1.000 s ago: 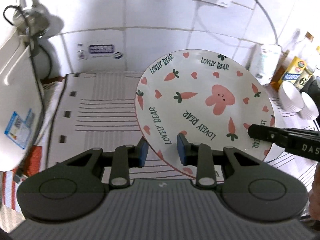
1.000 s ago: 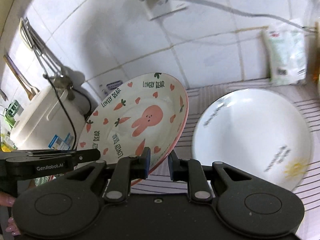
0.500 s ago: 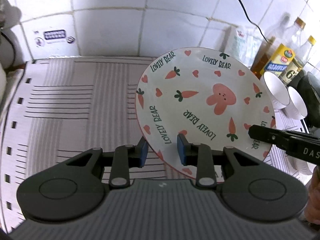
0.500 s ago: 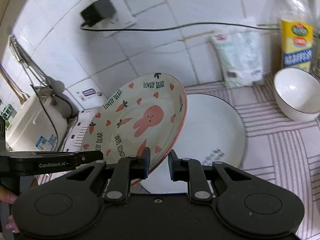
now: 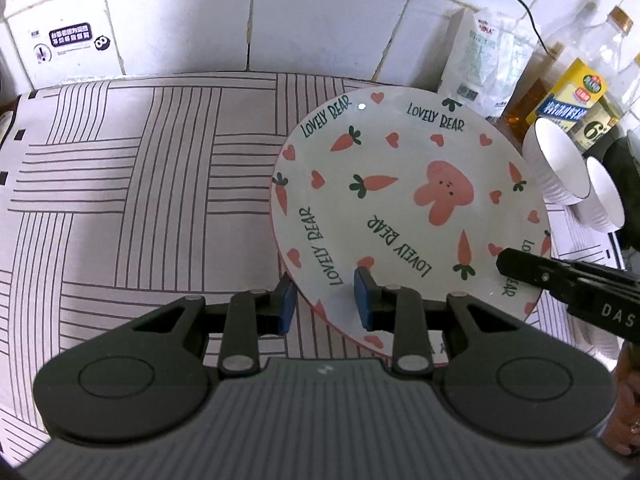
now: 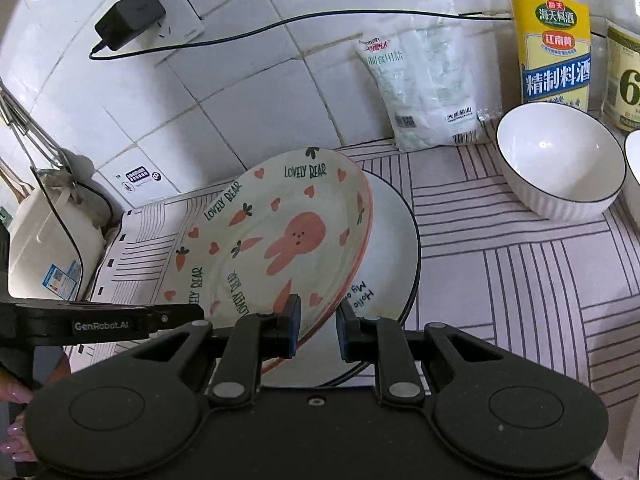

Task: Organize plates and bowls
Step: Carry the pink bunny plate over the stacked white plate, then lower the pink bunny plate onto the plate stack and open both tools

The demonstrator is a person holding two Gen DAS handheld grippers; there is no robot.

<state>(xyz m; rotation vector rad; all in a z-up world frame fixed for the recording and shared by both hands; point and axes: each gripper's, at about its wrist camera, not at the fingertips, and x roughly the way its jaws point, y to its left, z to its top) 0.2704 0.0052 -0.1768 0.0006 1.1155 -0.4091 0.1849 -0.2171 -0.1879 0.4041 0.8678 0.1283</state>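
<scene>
A pink-rimmed plate [image 5: 408, 208] printed with carrots, hearts and a rabbit hangs tilted above the striped mat. My left gripper [image 5: 324, 300] is shut on its near-left rim, one pad above and one below. My right gripper [image 6: 319, 322] is shut on the opposite rim of the same plate [image 6: 280, 240]. Each gripper shows side-on in the other's view. Partly hidden under the carried plate, a white plate with a dark rim [image 6: 388, 256] lies flat on the mat. Two white ribbed bowls [image 6: 560, 172] [image 5: 556, 168] stand to the right.
The striped mat [image 5: 140, 184] covers the counter up to the tiled wall. A salt bag [image 6: 424, 80], bottles [image 6: 556, 40], and a charger with its cord [image 6: 128, 20] line the back. A white rice cooker [image 6: 44, 248] stands at the left. A hand [image 6: 16, 420] shows at the lower left.
Both grippers carried the rabbit plate to the right and a little lower, so it now overlaps the white plate. The rice cooker left the left wrist view; bowls and bottles came closer.
</scene>
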